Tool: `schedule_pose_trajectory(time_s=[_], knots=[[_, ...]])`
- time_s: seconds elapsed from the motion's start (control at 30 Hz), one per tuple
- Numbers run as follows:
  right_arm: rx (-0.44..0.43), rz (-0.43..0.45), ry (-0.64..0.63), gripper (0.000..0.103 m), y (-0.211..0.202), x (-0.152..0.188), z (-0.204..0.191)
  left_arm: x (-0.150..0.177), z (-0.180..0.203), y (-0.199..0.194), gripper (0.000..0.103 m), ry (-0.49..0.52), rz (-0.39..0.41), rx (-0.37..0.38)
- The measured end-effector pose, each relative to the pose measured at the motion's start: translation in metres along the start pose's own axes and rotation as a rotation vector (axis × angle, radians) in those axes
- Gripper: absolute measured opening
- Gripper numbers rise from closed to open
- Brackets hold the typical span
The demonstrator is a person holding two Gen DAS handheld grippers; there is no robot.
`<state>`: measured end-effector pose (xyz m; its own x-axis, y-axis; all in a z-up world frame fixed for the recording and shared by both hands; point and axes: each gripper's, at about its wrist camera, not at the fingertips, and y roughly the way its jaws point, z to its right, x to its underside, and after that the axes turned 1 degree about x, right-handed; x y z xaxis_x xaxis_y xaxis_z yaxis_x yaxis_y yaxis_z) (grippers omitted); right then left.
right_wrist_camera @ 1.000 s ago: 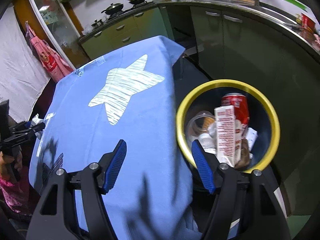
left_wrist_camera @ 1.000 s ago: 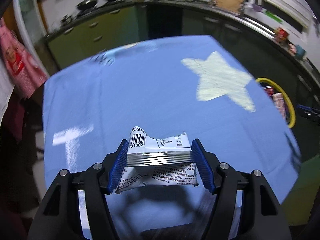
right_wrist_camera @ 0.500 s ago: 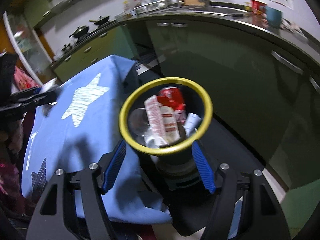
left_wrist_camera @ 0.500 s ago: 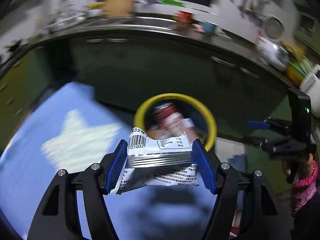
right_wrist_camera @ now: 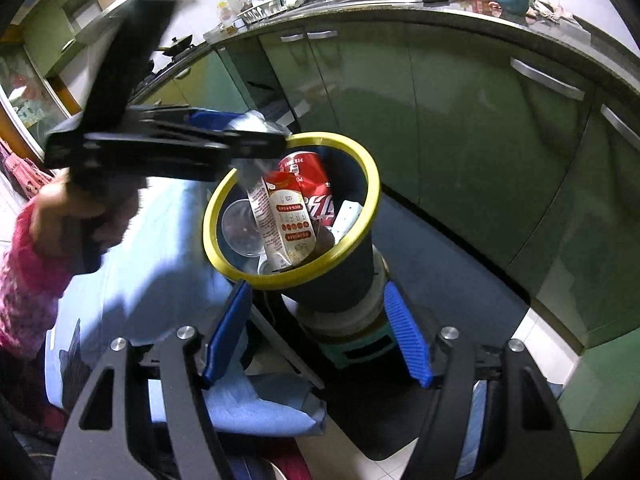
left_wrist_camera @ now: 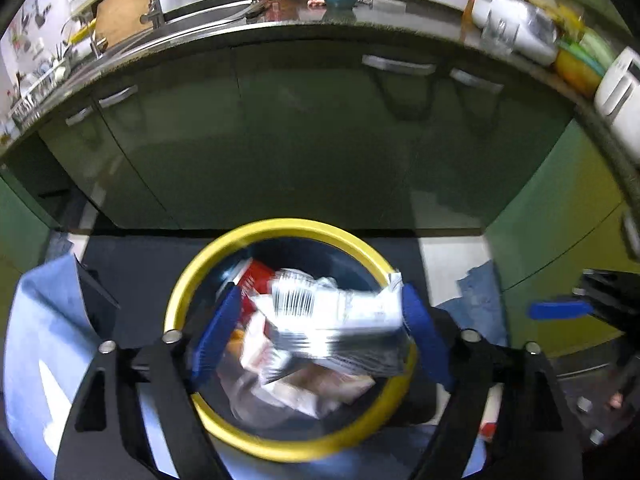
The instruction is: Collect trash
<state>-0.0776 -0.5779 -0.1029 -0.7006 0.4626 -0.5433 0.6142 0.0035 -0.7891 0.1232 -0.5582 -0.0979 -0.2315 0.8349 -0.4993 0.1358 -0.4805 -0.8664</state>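
**Letting the wrapper go over the bin**

Opening the left fingers wide just now, with the silver barcode wrapper between the pads, leaning on the right-hand pad and clear of the other, so no longer gripping it. Hanging the wrapper, blurred, directly above the mouth of the yellow-rimmed bin, presumably so that it drops inside and not onto the floor. Pointing steeply down for the same reason.

Keeping the right fingers parted and empty, low and just in front of the bin, apparently out of the way of the drop.

Adding to what is already inside: a red can, a carton and a clear cup. Standing the bin just beside the blue-clothed desk, probably to keep each carry short.
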Motion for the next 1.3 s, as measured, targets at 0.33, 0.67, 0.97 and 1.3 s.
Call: schedule_pose_trajectory(time_s=[0.33, 0.67, 0.97, 1.3], knots=[[-0.038, 0.014, -0.042, 0.070, -0.011, 0.006, -0.033, 0.055, -0.029, -0.085, 0.087, -0.157, 0.145, -0.088], [-0.071, 0.101, -0.245, 0.086, -0.021, 0.023, -0.144, 0.248, -0.022, -0.280, 0.098, -0.435, 0.430, -0.489], [0.014, 0.231, -0.338, 0.097, -0.060, 0.040, -0.205, 0.404, -0.024, -0.363, 0.098, -0.812, 0.413, -0.731], [0.056, 0.335, -0.320, 0.097, -0.109, 0.059, -0.207, 0.460, 0.004, -0.409, 0.098, -0.845, 0.488, -0.801]])
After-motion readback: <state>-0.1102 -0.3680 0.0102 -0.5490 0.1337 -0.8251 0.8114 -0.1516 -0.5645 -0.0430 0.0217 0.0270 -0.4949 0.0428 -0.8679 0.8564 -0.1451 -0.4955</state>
